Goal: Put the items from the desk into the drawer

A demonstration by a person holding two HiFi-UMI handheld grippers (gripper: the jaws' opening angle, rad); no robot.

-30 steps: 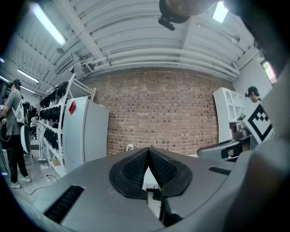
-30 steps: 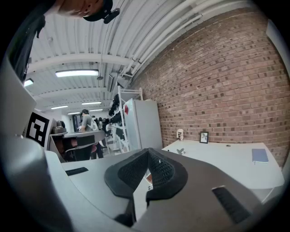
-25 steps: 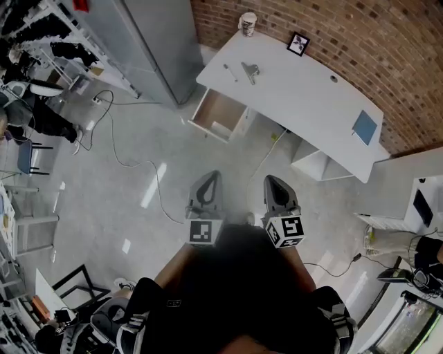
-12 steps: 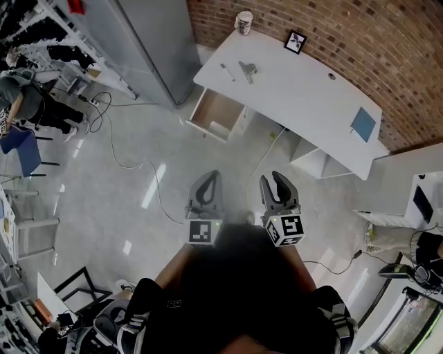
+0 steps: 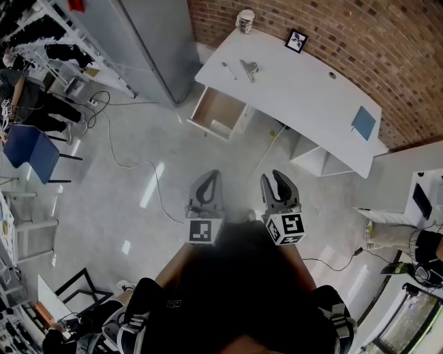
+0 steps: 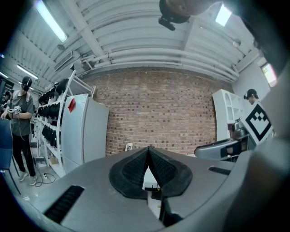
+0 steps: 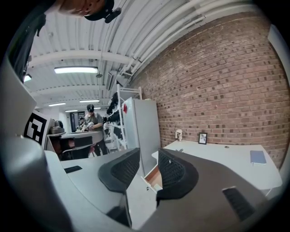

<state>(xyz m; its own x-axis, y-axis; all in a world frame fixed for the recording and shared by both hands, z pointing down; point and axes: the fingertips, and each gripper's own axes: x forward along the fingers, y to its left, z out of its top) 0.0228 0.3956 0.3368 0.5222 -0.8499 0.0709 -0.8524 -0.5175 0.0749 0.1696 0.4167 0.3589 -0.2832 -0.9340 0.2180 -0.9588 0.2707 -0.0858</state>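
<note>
White desk was seen in the head view against the brick wall, well apart from the left gripper and right gripper. A metal clip, cup, framed picture and blue notebook lay on it, and the drawer was pulled open below, apparently to receive them. In the left gripper view, the jaws were clenched on nothing. In the right gripper view, the jaws had just been opening, nothing between them, probably readied for a first pick.
</note>
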